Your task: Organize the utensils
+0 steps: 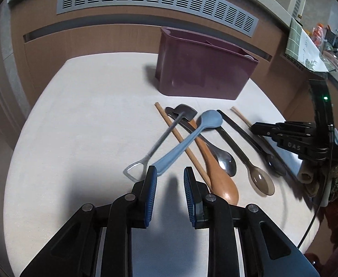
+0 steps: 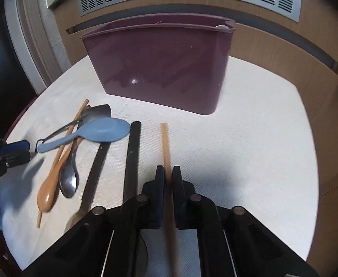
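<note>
While right tongs clench slim tan chopstick, left tongs gape empty.

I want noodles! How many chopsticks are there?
2 chopsticks: one lies under the blue spoon, one is clamped in the right tool. Others may hide inside the purple bin.

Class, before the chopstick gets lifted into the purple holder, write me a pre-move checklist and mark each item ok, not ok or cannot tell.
1. Right hand-held gripper shut on the wooden chopstick: ok.
2. Chopstick free of neighbouring utensils: ok; the black-handled spoon lies beside it, apart.
3. Purple utensil holder upright on the table: ok.
4. Free compartment inside the holder: cannot tell.
5. Left hand-held gripper out of the way: ok; it is at the blue spoon.
6. Left grip on the blue spoon: not ok; the pads are apart from it.
</note>
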`<action>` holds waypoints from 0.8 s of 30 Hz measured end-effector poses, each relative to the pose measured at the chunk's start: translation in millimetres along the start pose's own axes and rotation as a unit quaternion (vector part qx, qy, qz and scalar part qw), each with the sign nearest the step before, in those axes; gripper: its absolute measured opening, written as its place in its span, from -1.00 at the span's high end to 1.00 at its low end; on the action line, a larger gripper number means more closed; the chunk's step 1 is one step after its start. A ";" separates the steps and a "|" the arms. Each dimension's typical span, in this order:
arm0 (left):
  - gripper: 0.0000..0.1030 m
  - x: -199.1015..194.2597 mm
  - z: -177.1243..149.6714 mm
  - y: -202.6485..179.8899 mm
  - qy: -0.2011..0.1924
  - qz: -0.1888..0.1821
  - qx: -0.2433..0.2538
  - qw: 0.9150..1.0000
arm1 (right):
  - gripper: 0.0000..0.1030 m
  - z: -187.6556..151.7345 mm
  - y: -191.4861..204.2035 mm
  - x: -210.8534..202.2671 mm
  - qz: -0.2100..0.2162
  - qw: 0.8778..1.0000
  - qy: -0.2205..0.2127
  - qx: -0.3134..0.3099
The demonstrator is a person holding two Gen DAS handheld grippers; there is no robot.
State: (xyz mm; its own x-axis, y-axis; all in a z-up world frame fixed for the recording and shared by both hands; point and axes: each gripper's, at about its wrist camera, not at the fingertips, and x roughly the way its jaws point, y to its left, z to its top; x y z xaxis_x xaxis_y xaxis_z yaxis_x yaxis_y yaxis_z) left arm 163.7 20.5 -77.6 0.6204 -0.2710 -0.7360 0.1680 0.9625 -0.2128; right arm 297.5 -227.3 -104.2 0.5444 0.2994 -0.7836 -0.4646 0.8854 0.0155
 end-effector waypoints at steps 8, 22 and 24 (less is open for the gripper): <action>0.52 7.1 1.0 -4.1 0.011 -0.002 0.007 1.000 | 0.90 -23.1 -24.1 -46.8 0.003 0.997 -0.049 0.058; 0.52 4.3 12.9 33.7 -0.001 0.034 -0.043 0.998 | 0.90 -40.1 -25.2 -58.8 0.005 0.992 -0.075 0.099; 0.52 7.7 22.0 25.0 0.000 0.019 -0.017 1.000 | 0.90 -39.8 -22.5 -57.4 0.005 0.993 -0.072 0.096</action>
State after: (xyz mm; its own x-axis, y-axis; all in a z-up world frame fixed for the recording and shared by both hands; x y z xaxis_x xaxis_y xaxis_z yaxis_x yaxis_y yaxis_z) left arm 189.6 42.7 -74.5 0.6263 -0.2351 -0.7433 0.1181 0.9710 -0.2077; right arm 248.9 -278.6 -84.2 0.6411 0.3440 -0.6861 -0.3359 0.9295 0.1523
